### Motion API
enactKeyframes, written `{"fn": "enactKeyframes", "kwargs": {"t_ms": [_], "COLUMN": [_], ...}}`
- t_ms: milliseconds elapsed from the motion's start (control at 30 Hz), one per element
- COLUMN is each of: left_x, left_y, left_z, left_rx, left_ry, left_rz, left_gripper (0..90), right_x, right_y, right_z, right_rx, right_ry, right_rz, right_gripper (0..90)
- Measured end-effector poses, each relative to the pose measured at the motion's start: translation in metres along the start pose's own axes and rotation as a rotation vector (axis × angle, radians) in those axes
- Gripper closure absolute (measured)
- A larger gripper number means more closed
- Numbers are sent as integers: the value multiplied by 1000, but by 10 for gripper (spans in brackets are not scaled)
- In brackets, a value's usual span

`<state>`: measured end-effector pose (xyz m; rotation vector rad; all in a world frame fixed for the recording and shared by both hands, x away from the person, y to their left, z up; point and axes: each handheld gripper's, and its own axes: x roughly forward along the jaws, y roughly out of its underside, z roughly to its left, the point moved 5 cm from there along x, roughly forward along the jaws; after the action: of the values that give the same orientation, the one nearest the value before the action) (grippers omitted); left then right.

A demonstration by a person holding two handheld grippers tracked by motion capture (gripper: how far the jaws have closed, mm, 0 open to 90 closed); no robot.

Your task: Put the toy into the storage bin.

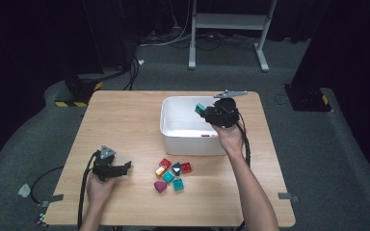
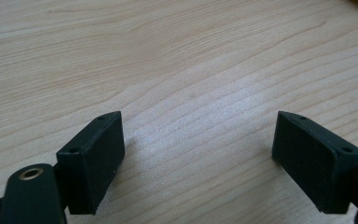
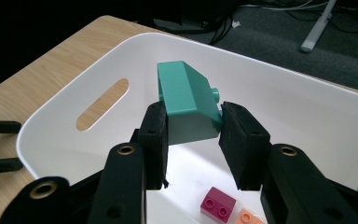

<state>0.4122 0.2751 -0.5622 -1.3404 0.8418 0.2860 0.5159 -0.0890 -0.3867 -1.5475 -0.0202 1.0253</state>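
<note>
Left gripper (image 1: 125,167) rests on the wooden table (image 1: 125,120), jaws spread and empty. Right gripper (image 3: 193,133) pinches a teal sloped brick (image 3: 186,100) above the white bin (image 3: 98,74); magenta brick (image 3: 219,203) apparently lies inside.

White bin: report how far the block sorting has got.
Done: a magenta block and an orange one already lie in the bin. In hand: the right claw is shut on a teal block, held over the bin. Left: six blocks sit in a cluster on the table in front of the bin. The left claw stands open above bare table.
</note>
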Motion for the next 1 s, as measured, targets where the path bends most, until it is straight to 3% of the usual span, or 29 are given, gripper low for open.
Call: {"fn": "enactKeyframes", "kwargs": {"t_ms": [367, 567, 1000], "left_x": [0, 0, 0], "left_y": [0, 0, 0], "left_z": [0, 0, 0], "left_rx": [-1, 0, 0], "left_ry": [0, 0, 0], "left_rz": [0, 0, 0], "left_gripper": [171, 171, 171], "right_x": [16, 14, -14], "right_y": [4, 5, 18], "right_z": [-7, -9, -1], "right_rx": [17, 25, 17], "right_ry": [28, 34, 7], "right_rz": [39, 37, -59], "right_gripper": [613, 564, 491]}}
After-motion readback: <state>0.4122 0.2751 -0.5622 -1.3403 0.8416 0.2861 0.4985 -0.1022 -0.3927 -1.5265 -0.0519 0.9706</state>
